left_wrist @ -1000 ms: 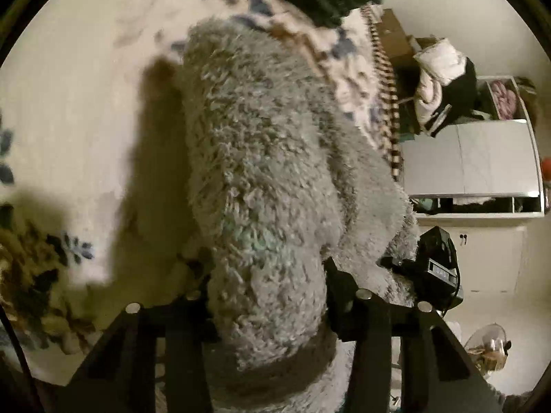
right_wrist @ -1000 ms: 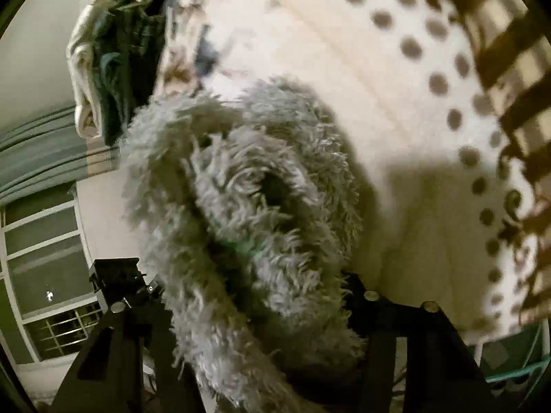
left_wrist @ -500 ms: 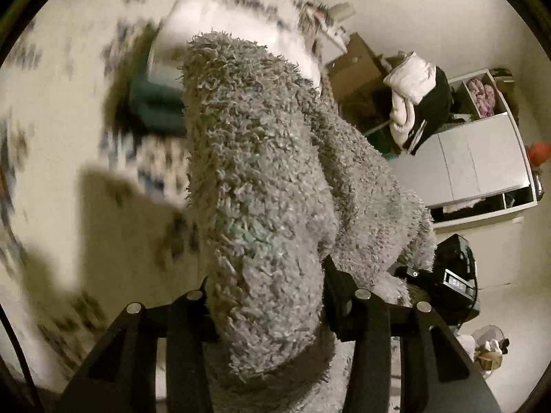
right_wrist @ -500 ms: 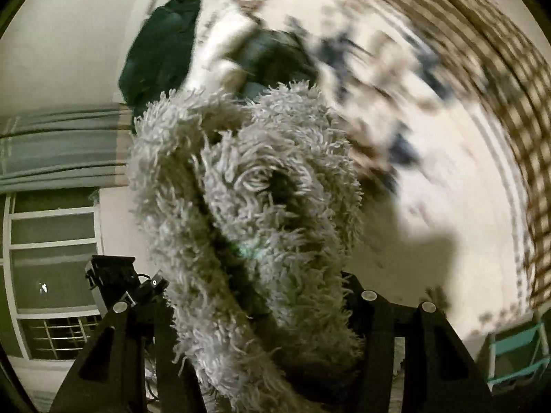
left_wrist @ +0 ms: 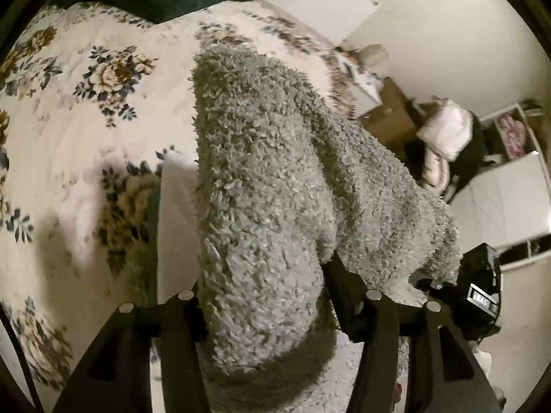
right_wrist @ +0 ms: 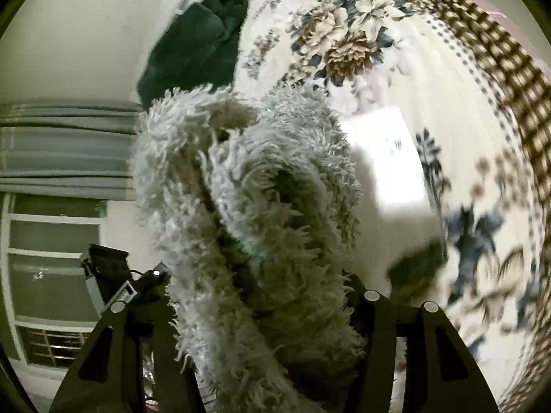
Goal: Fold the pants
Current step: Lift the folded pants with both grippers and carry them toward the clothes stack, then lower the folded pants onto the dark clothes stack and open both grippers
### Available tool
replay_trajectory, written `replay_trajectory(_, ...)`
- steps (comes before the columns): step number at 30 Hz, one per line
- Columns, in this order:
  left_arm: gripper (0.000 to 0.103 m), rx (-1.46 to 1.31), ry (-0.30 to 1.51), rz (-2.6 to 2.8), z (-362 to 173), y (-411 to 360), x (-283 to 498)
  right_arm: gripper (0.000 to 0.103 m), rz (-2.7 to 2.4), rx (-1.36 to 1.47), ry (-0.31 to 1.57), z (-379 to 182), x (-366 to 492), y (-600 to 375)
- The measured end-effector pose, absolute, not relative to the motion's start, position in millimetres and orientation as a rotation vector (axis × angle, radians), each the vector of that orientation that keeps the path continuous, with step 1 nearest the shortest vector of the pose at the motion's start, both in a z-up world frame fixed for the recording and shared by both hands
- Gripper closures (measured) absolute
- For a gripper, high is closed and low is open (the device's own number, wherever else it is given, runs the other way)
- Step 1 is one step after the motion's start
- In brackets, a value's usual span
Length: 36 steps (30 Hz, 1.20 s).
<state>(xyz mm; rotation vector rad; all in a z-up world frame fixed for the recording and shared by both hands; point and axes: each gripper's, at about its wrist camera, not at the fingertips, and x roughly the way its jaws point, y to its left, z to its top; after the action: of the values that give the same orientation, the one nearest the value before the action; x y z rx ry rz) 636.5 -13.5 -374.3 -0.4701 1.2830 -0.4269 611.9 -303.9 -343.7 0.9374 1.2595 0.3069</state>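
Illumination is dim, warm indoor light, giving both views a yellowish cast. Fisheye distortion bends straight lines near the frame edges, and the corners are vignetted to black. In the left wrist view, the fuzzy grey pants point(left_wrist: 261, 186) are sharp and cast a soft shadow onto the floral bedspread point(left_wrist: 69, 110) at left. In the right wrist view, the bedspread point(right_wrist: 482, 227) is motion-blurred at lower right, and a white sheet point(right_wrist: 389, 158) glares, overexposed.
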Motion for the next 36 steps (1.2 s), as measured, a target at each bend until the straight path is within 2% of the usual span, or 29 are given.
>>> replay_trajectory(3,0.047,-0.455,1.364,-0.373,-394.3,-6.3,658.9,0.034,0.266,0.905,1.327,-366.3,644.0,-306.3)
replay_trajectory(5,0.027,-0.359,1.372,-0.302,-394.6,-9.3,667.3,0.024,0.246,0.882,1.377,-380.2,647.9,-308.7)
replay_trajectory(6,0.021,-0.312,1.348,-0.282,-387.8,-12.0,666.5,0.011,0.242,0.860,1.393,-381.7,650.0,-307.8)
replay_trajectory(7,0.009,-0.270,1.315,-0.276,-381.1,-15.2,662.8,0.006,0.228,0.818,1.385,-378.7,650.5,-307.4)
replay_trajectory(10,0.002,-0.210,1.262,-0.277,-366.0,-22.6,649.9,0.004,0.148,0.636,1.367,-362.2,652.6,-301.3)
replay_trajectory(16,0.002,-0.033,1.175,-0.186,-329.3,-43.7,610.8,0.003,-0.079,0.145,1.189,-289.8,620.2,-262.5)
replay_trajectory(18,0.002,-0.002,1.152,-0.151,-320.6,-45.0,598.6,0.002,-0.130,0.084,1.138,-271.1,599.3,-255.7)
replay_trajectory(26,0.002,0.073,1.063,-0.115,-256.2,-48.9,523.9,0.001,-0.255,0.113,1.079,-213.9,494.8,-247.7)
replay_trajectory(36,0.002,0.079,0.948,-0.115,-155.9,-36.8,406.2,0.001,-0.277,0.095,0.918,-78.3,353.9,-219.6)
